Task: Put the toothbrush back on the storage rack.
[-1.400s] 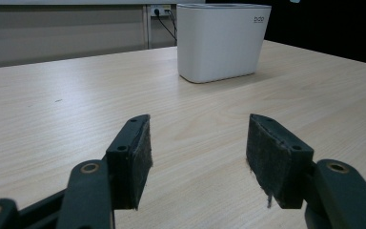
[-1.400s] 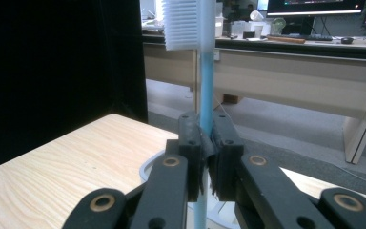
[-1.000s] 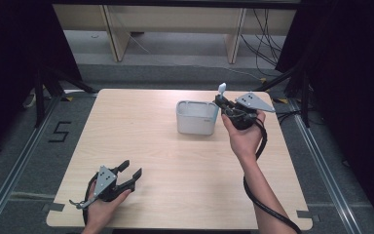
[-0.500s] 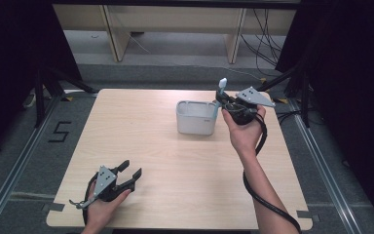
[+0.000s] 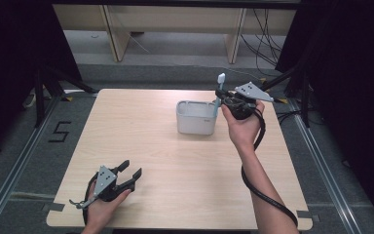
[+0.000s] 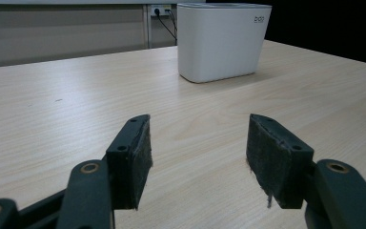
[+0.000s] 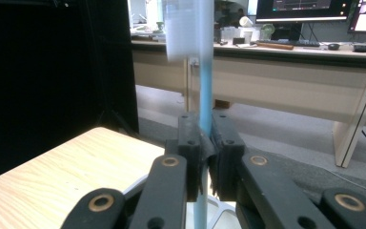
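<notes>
A white holder cup (image 5: 195,117) stands on the far middle of the wooden table (image 5: 165,161); it appears as a white box (image 6: 221,39) in the left gripper view. My right gripper (image 5: 219,95) is shut on a light blue toothbrush (image 5: 218,95), held upright at the cup's right rim with its white head up. The blue handle (image 7: 205,86) runs between the closed pads (image 7: 193,157) in the right gripper view. At the near left corner, my left gripper (image 5: 130,173) rests low, open, with nothing between its pads (image 6: 133,157).
Dark frame legs and curtains stand at both sides of the table. A bench and cables lie beyond its far edge. A black cable (image 5: 260,185) hangs along the right forearm. Desks with monitors (image 7: 305,9) show behind the toothbrush.
The right gripper has shifted slightly left and up with the toothbrush, staying over the cup's right rim. The left gripper has not moved.
</notes>
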Demonstrator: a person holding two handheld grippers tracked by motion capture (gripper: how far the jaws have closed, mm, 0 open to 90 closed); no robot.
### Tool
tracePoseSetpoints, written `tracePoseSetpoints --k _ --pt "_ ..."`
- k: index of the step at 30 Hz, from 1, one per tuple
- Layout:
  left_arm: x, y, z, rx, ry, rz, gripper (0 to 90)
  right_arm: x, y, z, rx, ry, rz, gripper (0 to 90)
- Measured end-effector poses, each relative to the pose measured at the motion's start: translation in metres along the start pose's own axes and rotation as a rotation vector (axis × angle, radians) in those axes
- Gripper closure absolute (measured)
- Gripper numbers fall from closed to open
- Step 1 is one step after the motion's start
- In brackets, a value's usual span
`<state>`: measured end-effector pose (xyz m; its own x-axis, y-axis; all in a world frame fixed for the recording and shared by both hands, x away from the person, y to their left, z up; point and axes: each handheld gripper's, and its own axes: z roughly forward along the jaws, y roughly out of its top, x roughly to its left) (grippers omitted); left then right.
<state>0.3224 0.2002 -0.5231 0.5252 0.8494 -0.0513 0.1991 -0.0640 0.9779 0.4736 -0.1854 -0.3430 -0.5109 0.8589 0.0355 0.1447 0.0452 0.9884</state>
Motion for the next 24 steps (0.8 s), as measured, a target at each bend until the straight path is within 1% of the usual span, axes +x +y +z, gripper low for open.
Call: tracePoseSetpoints --k 1,2,4,5,6,7,9,10,11,12,13,14,15,16,17,19,20,21,22,23,24 --pt "0.000 0.000 0.000 0.001 0.000 0.000 40.7 -0.001 0.000 0.001 0.005 -0.004 -0.002 84.1" --pt "0.000 0.000 0.000 0.002 0.000 0.001 40.7 -0.002 0.000 0.003 -0.003 -0.006 0.000 84.2" --pt "0.000 0.000 0.000 0.002 0.000 0.001 40.7 -0.002 0.000 0.005 0.009 -0.004 0.015 85.7" --pt "0.000 0.000 0.000 0.002 0.000 0.000 40.7 -0.003 0.000 0.006 0.003 -0.008 0.004 85.8" --pt "0.000 0.000 0.000 0.002 0.000 0.000 40.7 -0.003 0.000 0.007 0.018 -0.008 0.011 85.8" --pt "0.000 0.000 0.000 0.002 0.000 0.001 40.7 -0.003 0.000 0.008 0.021 -0.006 0.008 85.8" --pt "0.000 0.000 0.000 0.003 0.001 0.000 40.7 -0.003 -0.001 0.011 0.014 -0.001 0.002 85.8" --pt "0.000 0.000 0.000 0.003 0.001 0.000 40.7 -0.002 0.000 0.011 0.021 -0.007 0.014 85.8" --pt "0.000 0.000 0.000 0.003 0.001 0.000 40.7 -0.002 0.000 0.013 0.016 -0.008 0.015 85.8" --pt "0.000 0.000 0.000 0.002 0.000 0.001 40.7 -0.003 0.001 0.013 0.018 -0.009 0.002 85.8" --pt "0.000 0.000 0.000 0.001 0.001 0.001 40.8 -0.003 0.001 0.014 0.010 -0.011 0.007 85.8" --pt "0.000 0.000 0.000 0.001 0.000 0.001 40.7 -0.003 0.002 0.015 0.013 -0.012 0.016 85.8" --pt "0.000 0.000 0.000 0.001 0.000 0.000 40.7 -0.004 0.002 0.016 0.006 -0.013 0.006 85.8" --pt "0.000 0.000 0.000 0.001 0.000 -0.001 40.7 -0.004 0.003 0.017 0.008 -0.017 0.012 85.8" --pt "0.000 0.000 0.000 0.002 0.000 0.000 40.7 -0.005 0.003 0.018 0.000 -0.018 0.005 85.8" --pt "0.000 0.000 0.000 0.001 0.000 0.000 40.7 -0.005 0.004 0.019 -0.003 -0.026 0.007 85.7" --pt "0.000 0.000 0.000 0.000 0.000 0.000 40.7 -0.006 0.004 0.020 -0.001 -0.019 0.009 85.8" --pt "0.000 0.000 0.000 0.001 0.000 0.000 40.7 -0.006 0.004 0.021 0.000 -0.023 0.007 85.8" --pt "0.000 0.000 0.000 0.001 -0.001 -0.002 40.7 -0.006 0.004 0.022 0.000 -0.024 0.015 85.8" --pt "0.000 0.000 0.000 0.001 -0.001 -0.004 40.7 -0.007 0.004 0.024 -0.005 -0.028 0.009 85.8" --pt "0.001 0.000 0.000 0.001 -0.001 -0.004 40.7 -0.007 0.004 0.025 -0.007 -0.026 0.018 85.7"
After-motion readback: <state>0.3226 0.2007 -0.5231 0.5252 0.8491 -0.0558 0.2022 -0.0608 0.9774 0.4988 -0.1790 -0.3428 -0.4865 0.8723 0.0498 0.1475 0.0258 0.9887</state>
